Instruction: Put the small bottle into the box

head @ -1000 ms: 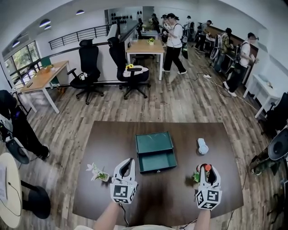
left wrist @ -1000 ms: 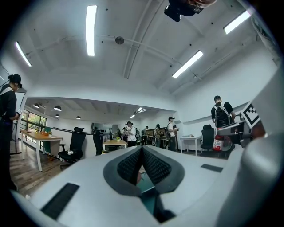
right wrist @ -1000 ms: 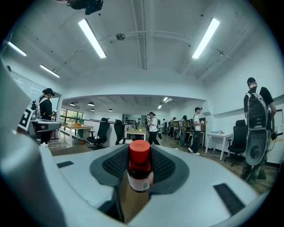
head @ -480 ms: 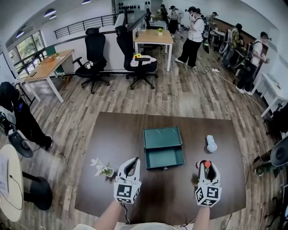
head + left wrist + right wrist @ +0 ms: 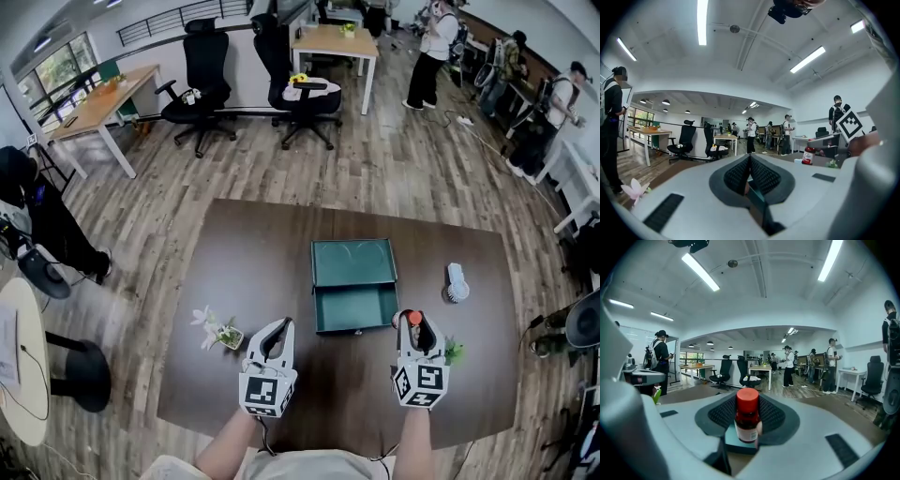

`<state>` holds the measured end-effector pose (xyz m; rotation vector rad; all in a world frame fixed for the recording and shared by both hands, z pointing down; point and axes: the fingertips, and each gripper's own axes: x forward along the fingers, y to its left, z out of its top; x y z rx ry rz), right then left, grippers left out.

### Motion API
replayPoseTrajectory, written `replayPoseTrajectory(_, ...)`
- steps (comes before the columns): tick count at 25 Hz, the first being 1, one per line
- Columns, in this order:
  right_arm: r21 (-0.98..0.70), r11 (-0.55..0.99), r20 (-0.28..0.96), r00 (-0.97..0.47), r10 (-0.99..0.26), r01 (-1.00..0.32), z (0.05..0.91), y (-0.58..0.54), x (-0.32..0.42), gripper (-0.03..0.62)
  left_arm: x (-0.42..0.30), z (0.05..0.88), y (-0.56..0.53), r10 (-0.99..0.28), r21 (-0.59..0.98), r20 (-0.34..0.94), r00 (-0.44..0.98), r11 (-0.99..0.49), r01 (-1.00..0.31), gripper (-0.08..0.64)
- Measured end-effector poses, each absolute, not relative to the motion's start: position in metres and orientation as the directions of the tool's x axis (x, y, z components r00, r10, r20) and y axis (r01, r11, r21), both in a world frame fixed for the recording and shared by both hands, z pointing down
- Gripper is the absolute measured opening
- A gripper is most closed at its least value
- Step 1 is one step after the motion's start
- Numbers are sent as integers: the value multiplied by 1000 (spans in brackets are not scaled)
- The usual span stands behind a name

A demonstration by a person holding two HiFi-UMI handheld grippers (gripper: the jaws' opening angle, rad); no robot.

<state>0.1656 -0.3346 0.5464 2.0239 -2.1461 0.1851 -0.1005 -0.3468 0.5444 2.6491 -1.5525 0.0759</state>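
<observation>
The small bottle (image 5: 747, 420), dark with a red cap and a white label, stands upright between the pads of my right gripper (image 5: 748, 427), which is shut on it. In the head view the bottle (image 5: 413, 320) and right gripper (image 5: 416, 326) hover just right of the green box's (image 5: 354, 308) front right corner. The box lies open in the table's middle, its lid (image 5: 353, 262) flat behind it. My left gripper (image 5: 279, 328) is shut and empty, front left of the box. In the left gripper view its pads (image 5: 740, 173) meet, and the bottle (image 5: 808, 155) shows far right.
A small potted flower (image 5: 218, 332) sits left of the left gripper. A green sprig (image 5: 454, 351) lies right of the right gripper, and a white ribbed object (image 5: 457, 283) lies farther back right. Office chairs, desks and people stand beyond the dark table (image 5: 253, 262).
The right gripper has carried the bottle leftward, past the green sprig, up to the box's front right corner. The left gripper has sunk a little. The view has shifted.
</observation>
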Motion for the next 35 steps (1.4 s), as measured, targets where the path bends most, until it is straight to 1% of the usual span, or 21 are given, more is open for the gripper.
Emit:
replayPoseTrajectory(12,6,182,339,-169,-925,-983,611,-380,109,141,-127,585,-341,-874,65,172,454,-449,-891,2)
replayPoseTrajectory(20,1,224,420,-203,-884,-975,656,-393,82,141,-153,598,-344,-892,78,201,405,-397,-914,2)
replayPoseTrajectory(23,22,236,441,-203,-874,-971,665,-392,76,141,-157,599,-345,-895,80,208,395,-387,-919,2)
replayPoseTrajectory(35,10,215,406,-193,-893,-977,675,-378,74,141,-151,604,-343,-889,92,211,407,-396,-914,2)
